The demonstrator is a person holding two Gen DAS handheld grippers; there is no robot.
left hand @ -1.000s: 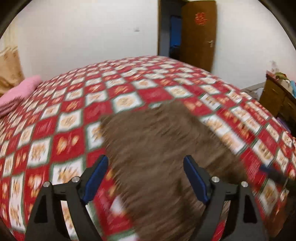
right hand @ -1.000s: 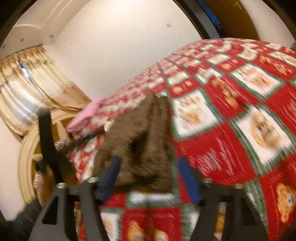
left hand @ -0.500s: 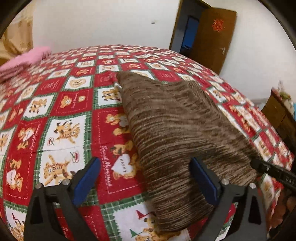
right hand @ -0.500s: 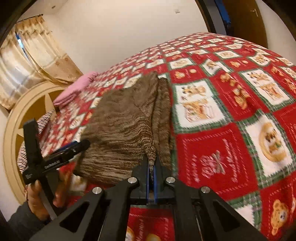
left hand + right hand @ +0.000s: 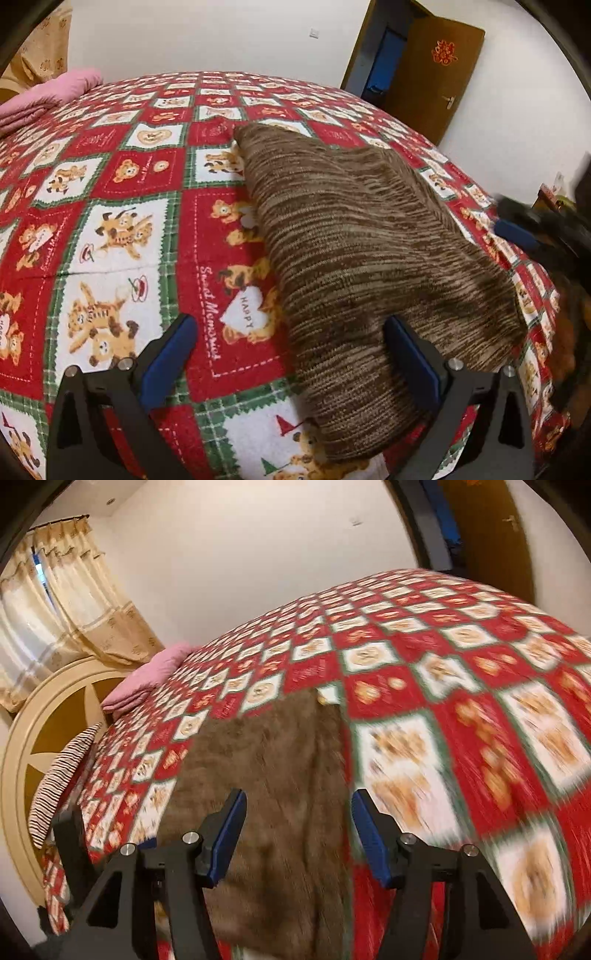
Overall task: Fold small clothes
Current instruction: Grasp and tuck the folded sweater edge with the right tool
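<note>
Sweater (image 5: 362,251), brown striped knit, lies on the bed (image 5: 110,206) folded lengthwise into a long wedge, its narrow end toward 12 o'clock. I judge one fold done, a crosswise fold left. My left claw (image 5: 288,354) is spread, its right finger over the near hem. My right claw (image 5: 297,834) is spread too, above the blurred knit, holding nothing.

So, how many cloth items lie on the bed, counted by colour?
Brown: 1, the knitted garment
Pink: 1, the folded blanket
Striped: 1, the pillow
Total: 3
</note>
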